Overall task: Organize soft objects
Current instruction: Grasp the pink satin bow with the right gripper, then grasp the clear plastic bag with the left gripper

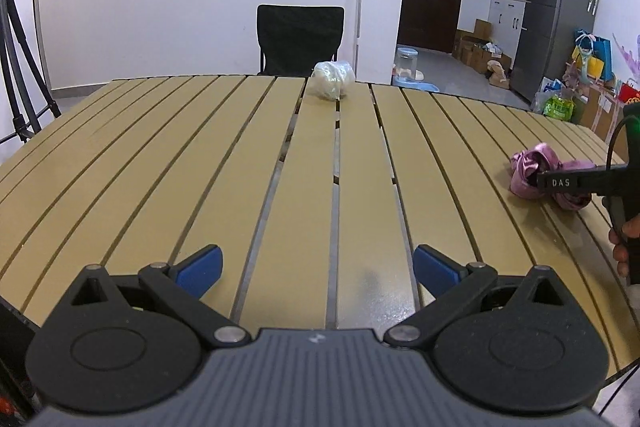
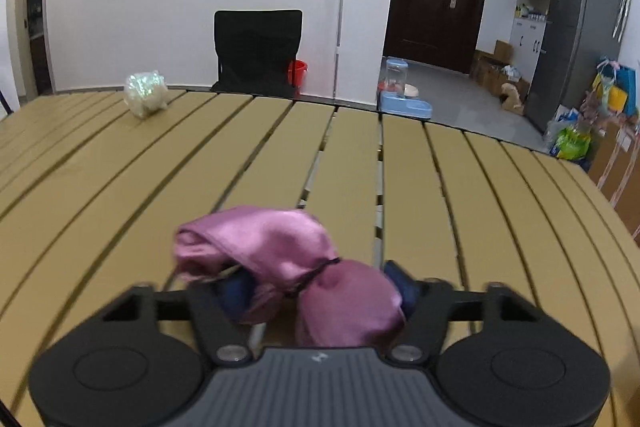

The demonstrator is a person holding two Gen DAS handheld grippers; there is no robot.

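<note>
A slatted tan worktop fills both views. The left tongs hover low over bare slats with their blue-padded fingers spread wide apart, holding nothing. Far ahead of them, by the worktop's far edge, sits a pale, shiny crumpled bundle. Well off to their right, the right tongs are closed around a bunched pink satin cloth, which bulges out ahead of and between the blue pads. A hand grips that tool's handle. From the right tongs, the pale bundle lies far ahead to the left.
</note>
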